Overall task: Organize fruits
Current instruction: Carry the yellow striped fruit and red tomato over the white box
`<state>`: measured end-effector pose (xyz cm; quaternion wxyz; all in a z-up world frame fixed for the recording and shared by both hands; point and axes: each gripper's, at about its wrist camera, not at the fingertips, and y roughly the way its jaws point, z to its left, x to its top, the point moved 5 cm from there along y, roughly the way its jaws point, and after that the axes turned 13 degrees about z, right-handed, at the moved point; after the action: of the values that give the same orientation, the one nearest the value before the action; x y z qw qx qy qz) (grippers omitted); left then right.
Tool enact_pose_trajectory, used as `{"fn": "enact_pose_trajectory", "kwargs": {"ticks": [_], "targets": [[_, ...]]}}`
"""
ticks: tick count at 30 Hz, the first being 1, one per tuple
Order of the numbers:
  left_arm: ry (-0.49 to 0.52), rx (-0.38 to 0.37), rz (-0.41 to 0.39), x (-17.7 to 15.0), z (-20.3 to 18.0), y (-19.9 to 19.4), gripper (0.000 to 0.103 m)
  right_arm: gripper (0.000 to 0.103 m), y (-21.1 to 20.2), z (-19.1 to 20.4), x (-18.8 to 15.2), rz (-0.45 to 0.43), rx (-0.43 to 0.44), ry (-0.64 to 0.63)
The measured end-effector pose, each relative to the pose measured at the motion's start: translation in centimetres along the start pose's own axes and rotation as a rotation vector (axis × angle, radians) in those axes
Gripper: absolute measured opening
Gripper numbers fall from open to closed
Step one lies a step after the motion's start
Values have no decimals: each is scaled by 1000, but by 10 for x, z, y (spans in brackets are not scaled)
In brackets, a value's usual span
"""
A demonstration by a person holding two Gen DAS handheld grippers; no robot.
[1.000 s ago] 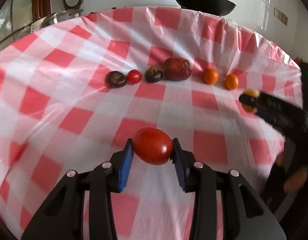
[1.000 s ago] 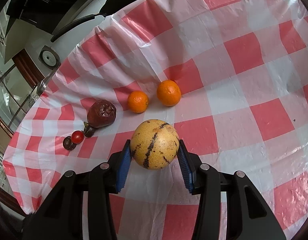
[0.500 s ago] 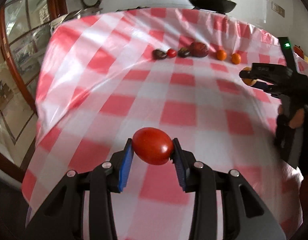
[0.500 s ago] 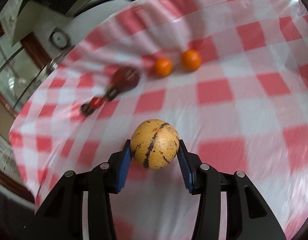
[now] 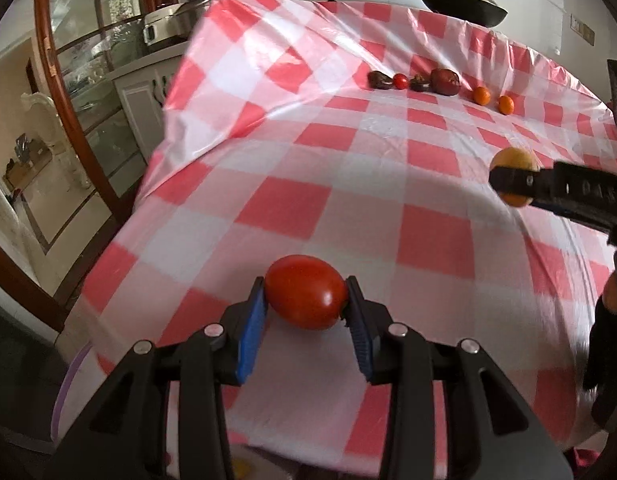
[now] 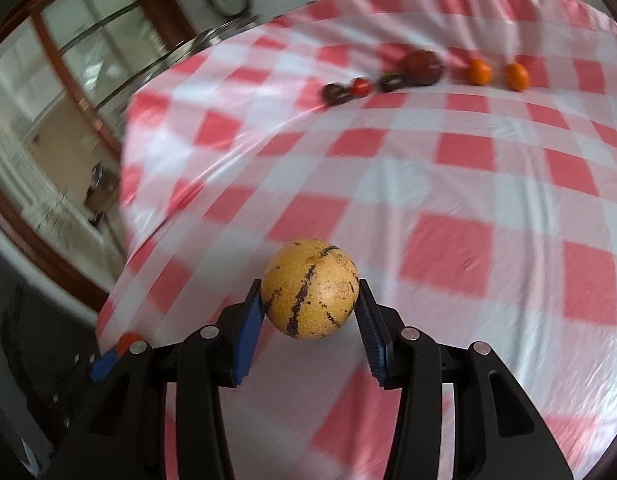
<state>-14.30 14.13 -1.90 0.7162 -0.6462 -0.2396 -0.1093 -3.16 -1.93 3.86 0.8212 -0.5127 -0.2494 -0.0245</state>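
Observation:
My left gripper (image 5: 306,304) is shut on a red tomato (image 5: 306,292), held above the near part of the red-and-white checked table (image 5: 388,168). My right gripper (image 6: 310,300) is shut on a yellow round fruit with dark streaks (image 6: 310,288); it also shows in the left wrist view (image 5: 512,178) at the right. A row of fruit lies at the far side: a dark fruit (image 5: 378,79), a small red tomato (image 5: 400,80), another dark fruit (image 5: 420,84), a large dark red fruit (image 5: 444,80) and two oranges (image 5: 481,95) (image 5: 505,104).
A black wok (image 5: 460,2) sits beyond the table's far edge. A glass-fronted cabinet with a wooden frame (image 5: 68,92) and a steel pot (image 5: 168,28) stand to the left. The table's left edge (image 5: 148,168) drops off close to my left gripper.
Both grippers have pulled back toward the table's near edge with their fruit still held. The fruit row now looks farther away.

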Motion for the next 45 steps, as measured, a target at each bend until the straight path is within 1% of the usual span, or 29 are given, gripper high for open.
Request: {"fn": "enact_pose_trajectory", "kwargs": {"ticks": [6, 12, 15, 19, 22, 26, 27, 28, 30, 34, 40, 42, 45], "targets": [[-29, 17, -11, -23, 25, -11, 39, 45, 2, 54, -30, 30, 6, -141], [-75, 47, -26, -52, 56, -23, 40, 45, 5, 95, -58, 62, 19, -247], [-113, 38, -40, -67, 75, -32, 40, 45, 10, 120, -73, 85, 27, -321], [-147, 81, -59, -86, 99, -39, 40, 45, 16, 146, -87, 107, 41, -384], [-183, 84, -48, -99, 116, -38, 40, 46, 23, 166, -100, 129, 59, -444], [-241, 100, -3, -122, 142, -23, 40, 46, 35, 197, -128, 174, 83, -569], [-252, 104, 7, -126, 147, -19, 40, 46, 36, 205, -135, 171, 81, -607], [-273, 111, 27, -133, 154, -13, 40, 46, 41, 215, -146, 200, 91, -656], [-309, 118, 60, -147, 168, -3, 40, 46, 49, 225, -159, 237, 98, -698], [-359, 156, 128, -170, 192, 15, 40, 46, 70, 249, -194, 317, 88, -836], [-402, 205, 246, -201, 222, 45, 40, 46, 113, 266, -233, 448, 38, -960], [-412, 208, 279, -210, 229, 54, 40, 46, 130, 268, -249, 502, 21, -997], [-431, 210, 304, -220, 236, 61, 41, 46, 150, 271, -271, 564, -11, -1066]]}}
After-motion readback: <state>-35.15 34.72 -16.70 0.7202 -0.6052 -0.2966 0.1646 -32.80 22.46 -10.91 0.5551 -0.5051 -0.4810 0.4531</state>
